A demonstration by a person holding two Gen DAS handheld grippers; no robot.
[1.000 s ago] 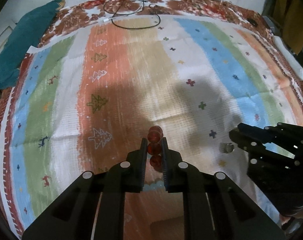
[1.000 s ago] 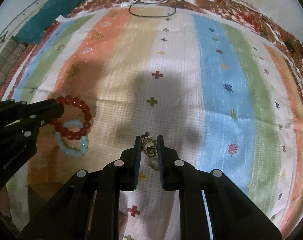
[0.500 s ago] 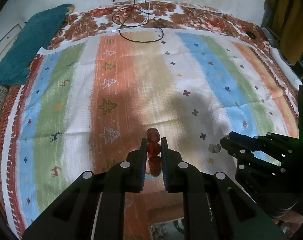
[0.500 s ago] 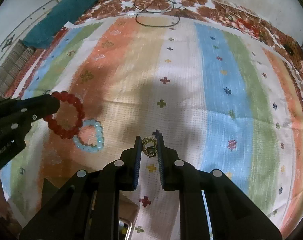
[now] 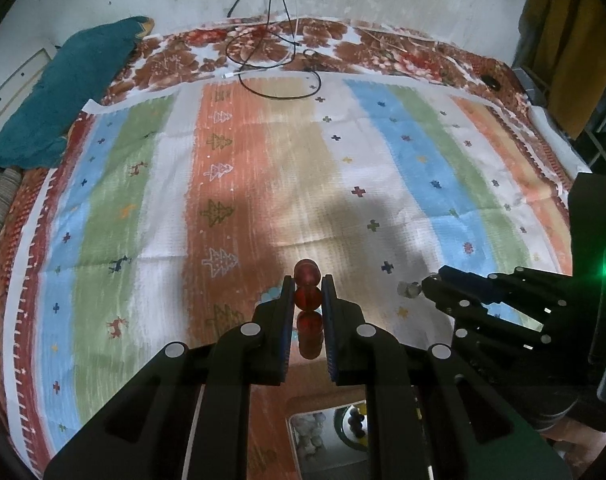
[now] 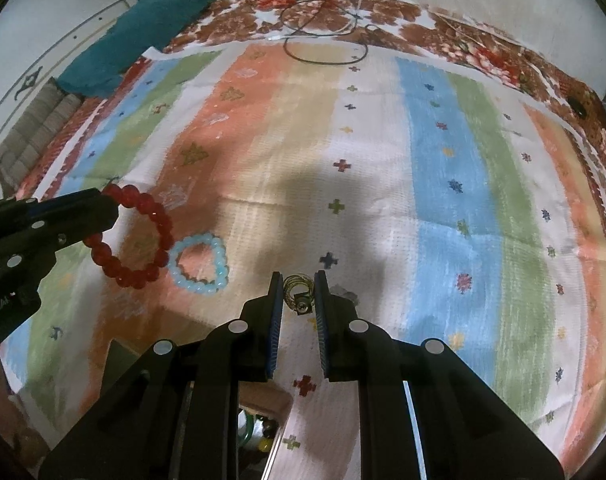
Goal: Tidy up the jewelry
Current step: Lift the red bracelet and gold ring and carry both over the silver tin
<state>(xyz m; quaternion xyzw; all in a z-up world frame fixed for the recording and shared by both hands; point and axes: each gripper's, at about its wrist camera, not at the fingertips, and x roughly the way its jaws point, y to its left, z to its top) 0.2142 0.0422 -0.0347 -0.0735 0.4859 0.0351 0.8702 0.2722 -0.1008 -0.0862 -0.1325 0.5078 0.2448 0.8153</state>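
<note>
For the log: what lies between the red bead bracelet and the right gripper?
The light blue bracelet lies on the striped cloth between red bead bracelet and right gripper, in the right wrist view.

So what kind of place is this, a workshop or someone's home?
Most likely a home, probably a bed or floor mat: a striped patterned cloth spread over a floral brown sheet, a teal folded fabric beside it, and a black charging cable trailing from the wall.

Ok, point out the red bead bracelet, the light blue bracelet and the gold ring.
red bead bracelet (image 6: 143, 240): right wrist view, bead on its right arc.
light blue bracelet (image 6: 199, 286): right wrist view, lower beads.
gold ring (image 6: 295, 286): right wrist view, coiled band.
</note>
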